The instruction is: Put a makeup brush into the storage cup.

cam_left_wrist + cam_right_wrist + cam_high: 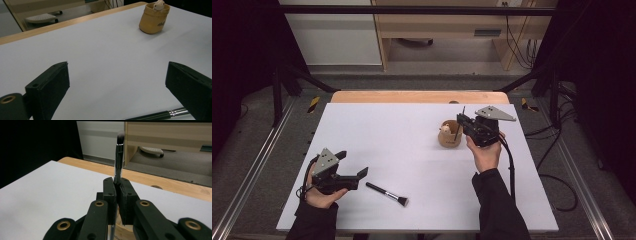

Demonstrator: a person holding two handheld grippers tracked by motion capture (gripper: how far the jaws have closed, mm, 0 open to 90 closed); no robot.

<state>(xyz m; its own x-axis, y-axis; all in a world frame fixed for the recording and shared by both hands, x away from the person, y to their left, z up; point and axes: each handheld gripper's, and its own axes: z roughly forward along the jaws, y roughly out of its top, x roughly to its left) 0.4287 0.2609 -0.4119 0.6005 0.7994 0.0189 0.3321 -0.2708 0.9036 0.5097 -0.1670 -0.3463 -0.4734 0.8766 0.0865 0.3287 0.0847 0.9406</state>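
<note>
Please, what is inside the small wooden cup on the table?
Inside the wooden cup a small pale figure peeks over the rim. The thin brush gripped by the right gripper stands upright over it; its lower end and the cup's bottom are hidden.

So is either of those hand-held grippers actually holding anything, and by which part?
Yes. The right hand-held gripper pinches a thin brush by its handle, bristles up, over the cup. The left hand-held gripper is open, holding nothing.

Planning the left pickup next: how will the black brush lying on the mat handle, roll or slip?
The black brush is slim and round-handled, so a nudge probably rolls it. Its shiny metal ferrule looks slippery; grip the handle. Likely light and stiff, with soft bristles. The left gripper stands open beside it.
</note>
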